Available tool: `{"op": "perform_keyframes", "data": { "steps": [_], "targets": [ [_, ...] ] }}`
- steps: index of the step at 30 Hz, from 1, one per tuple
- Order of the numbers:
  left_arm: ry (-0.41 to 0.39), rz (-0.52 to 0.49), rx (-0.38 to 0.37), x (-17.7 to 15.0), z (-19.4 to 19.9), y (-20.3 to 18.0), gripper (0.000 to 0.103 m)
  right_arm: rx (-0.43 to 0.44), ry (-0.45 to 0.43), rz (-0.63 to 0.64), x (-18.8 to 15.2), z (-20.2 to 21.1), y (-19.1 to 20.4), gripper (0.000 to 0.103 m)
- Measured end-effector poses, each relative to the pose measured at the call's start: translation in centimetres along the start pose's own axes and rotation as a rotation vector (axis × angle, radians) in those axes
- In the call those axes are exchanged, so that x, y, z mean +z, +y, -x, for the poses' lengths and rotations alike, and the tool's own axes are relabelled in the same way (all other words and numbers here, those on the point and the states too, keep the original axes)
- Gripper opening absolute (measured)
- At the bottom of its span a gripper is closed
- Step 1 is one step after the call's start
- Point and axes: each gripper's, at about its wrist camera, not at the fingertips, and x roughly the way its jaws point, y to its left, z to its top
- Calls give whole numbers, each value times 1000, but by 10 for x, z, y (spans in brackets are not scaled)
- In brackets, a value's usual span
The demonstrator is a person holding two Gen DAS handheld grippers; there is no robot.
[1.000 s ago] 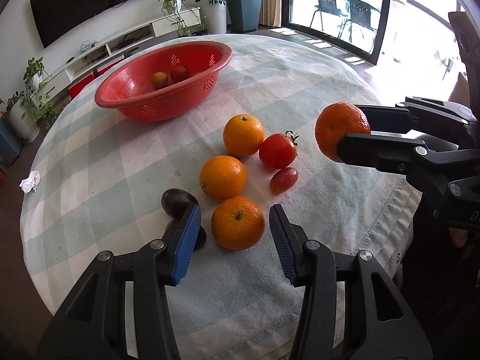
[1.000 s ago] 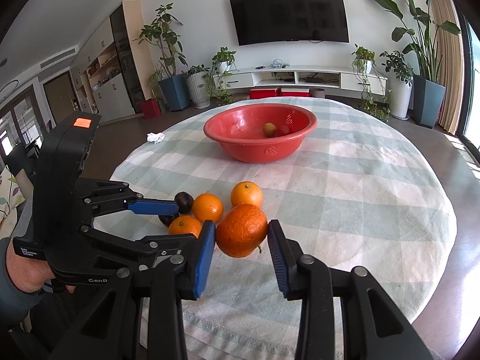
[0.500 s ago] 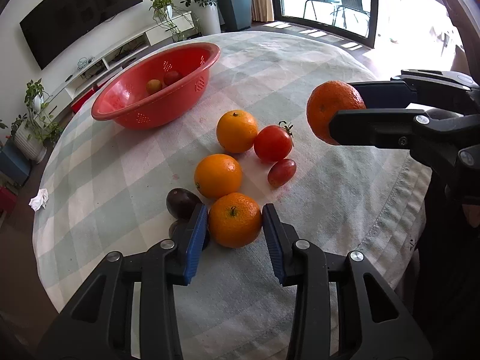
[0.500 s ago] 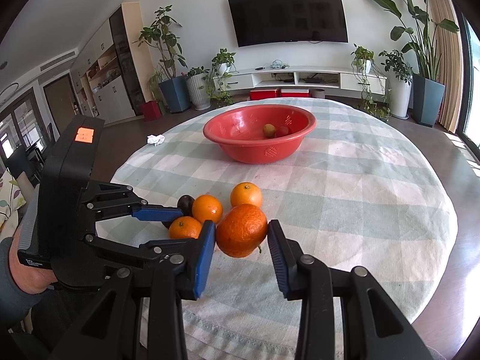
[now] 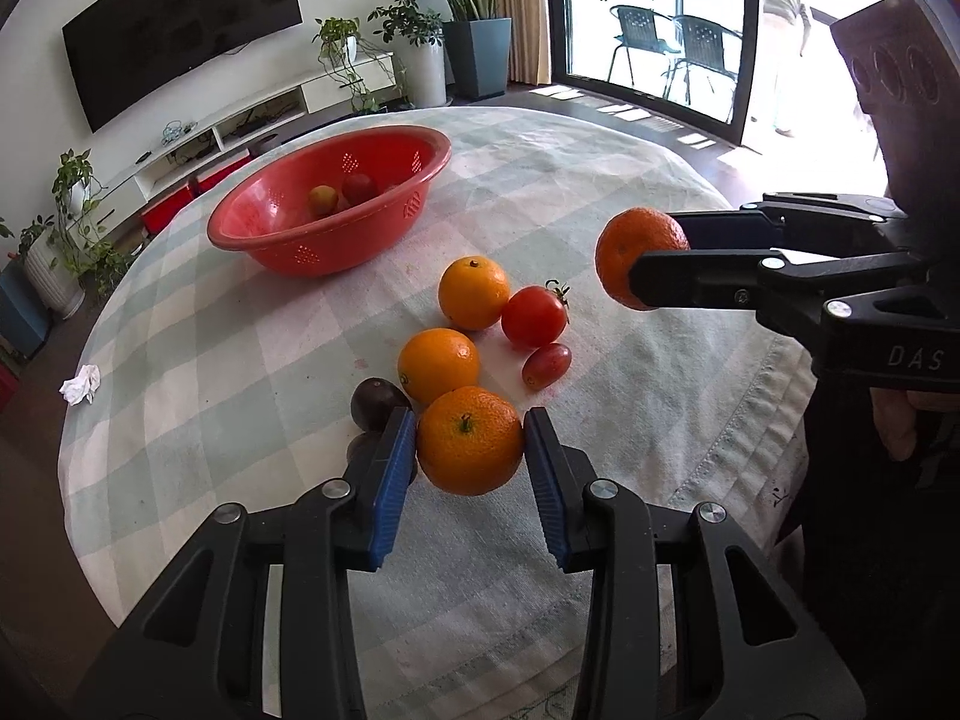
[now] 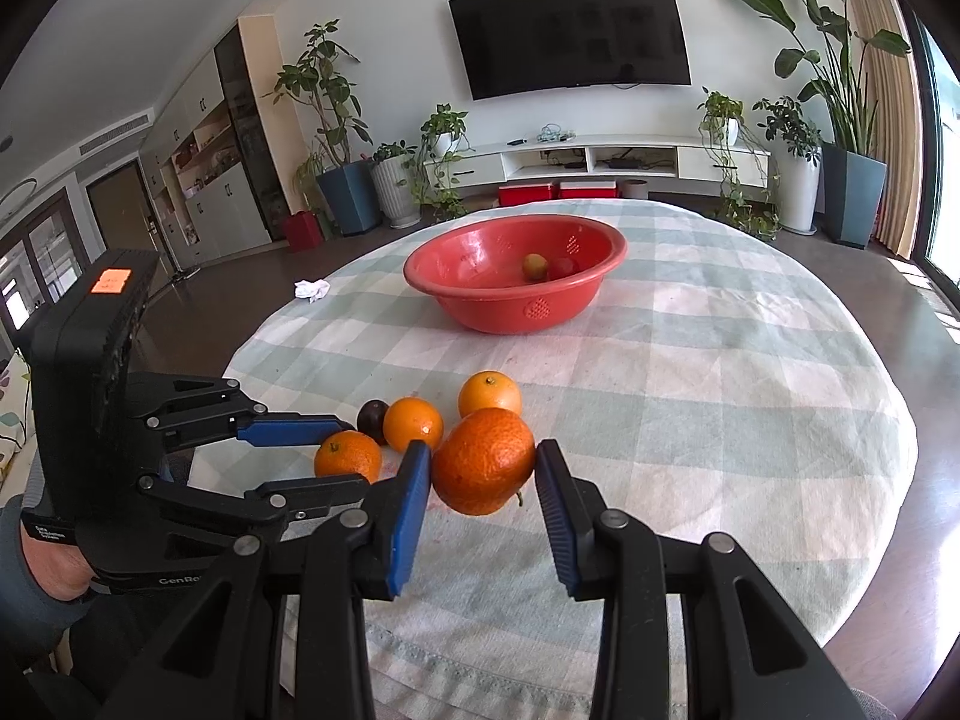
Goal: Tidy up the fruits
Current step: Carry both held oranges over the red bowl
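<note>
My left gripper [image 5: 470, 447] is shut on an orange [image 5: 470, 441], both blue pads pressed to its sides just above the checked cloth. To its right, my right gripper [image 6: 483, 468] holds a darker orange [image 6: 483, 461] in the air; the left wrist view shows that orange [image 5: 641, 257] too. Two more oranges [image 5: 474, 293] [image 5: 438, 365], a tomato [image 5: 534, 316], a small red fruit [image 5: 546, 365] and dark plums [image 5: 379, 403] lie on the cloth. Farther back stands the red basket [image 5: 312, 252] with a few small fruits [image 5: 359, 187] inside.
The round table [image 5: 600, 180] under its checked cloth ends close in front of both grippers. A crumpled tissue [image 5: 80, 384] lies by its left edge. A hand [image 6: 48, 564] holds the left gripper. Plants and a TV stand line the far wall.
The left jaws have closed from wide apart onto the nearest orange, and the gripper has risen slightly with it. The right gripper has stayed still with its orange.
</note>
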Motion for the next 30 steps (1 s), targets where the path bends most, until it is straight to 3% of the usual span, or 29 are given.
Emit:
{"op": "perform_keyframes", "data": {
  "steps": [10, 16, 24, 30],
  "targets": [
    [-75, 142, -85, 8, 26, 29, 35, 6, 3, -45, 2, 1, -6, 39],
    [-139, 206, -86, 30, 39, 68, 35, -38, -20, -57, 17, 10, -20, 39],
    [-198, 227, -61, 87, 38, 122, 35, -105, -116, -52, 72, 29, -41, 39],
    [-177, 219, -47, 133, 10, 145, 35, -100, -167, 13, 126, 16, -37, 39]
  ]
}}
